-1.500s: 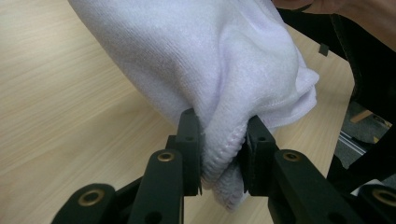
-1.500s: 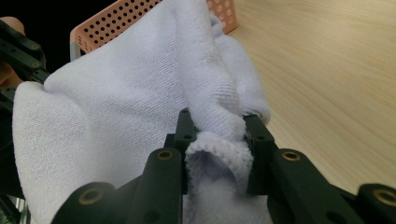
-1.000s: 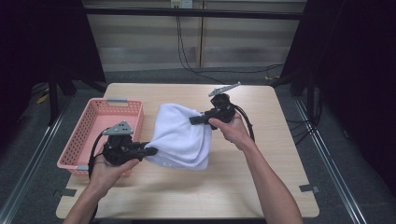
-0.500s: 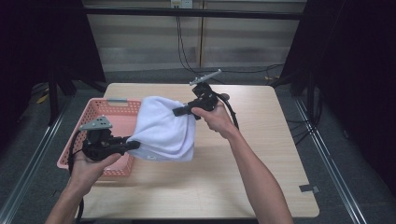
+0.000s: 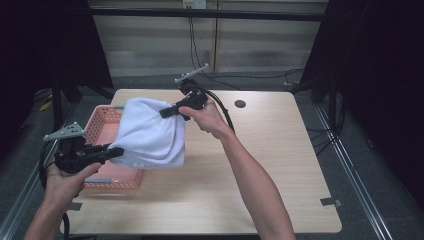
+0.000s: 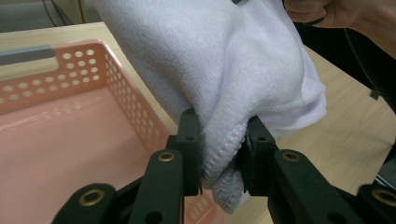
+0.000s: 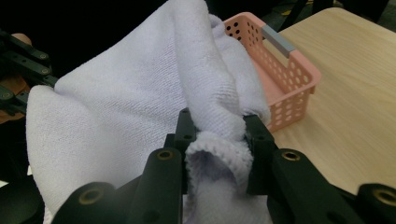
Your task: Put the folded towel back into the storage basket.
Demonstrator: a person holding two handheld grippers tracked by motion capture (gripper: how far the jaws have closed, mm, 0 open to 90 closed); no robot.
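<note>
A white towel (image 5: 150, 132) hangs folded in the air between both grippers, over the right side of a pink perforated basket (image 5: 102, 122). My left gripper (image 5: 114, 151) is shut on the towel's lower left corner; its own view shows the hemmed edge (image 6: 223, 161) pinched between the jaws, with the basket (image 6: 70, 121) below. Higher up, my right gripper (image 5: 165, 113) is shut on the upper right corner, where a fold of towel (image 7: 217, 154) bulges between its jaws. Part of the basket is hidden behind the cloth.
The wooden table (image 5: 280, 165) has a round cable hole (image 5: 240, 104) at the back. Tape marks sit on its front right corner (image 5: 331, 202). Dark curtains and metal rails flank the table. Beyond the cloth, the basket (image 7: 285, 70) stands on the tabletop.
Both grippers have carried the towel to the left and upward, from the middle of the table to above the basket's right side. Both stay shut on it.
</note>
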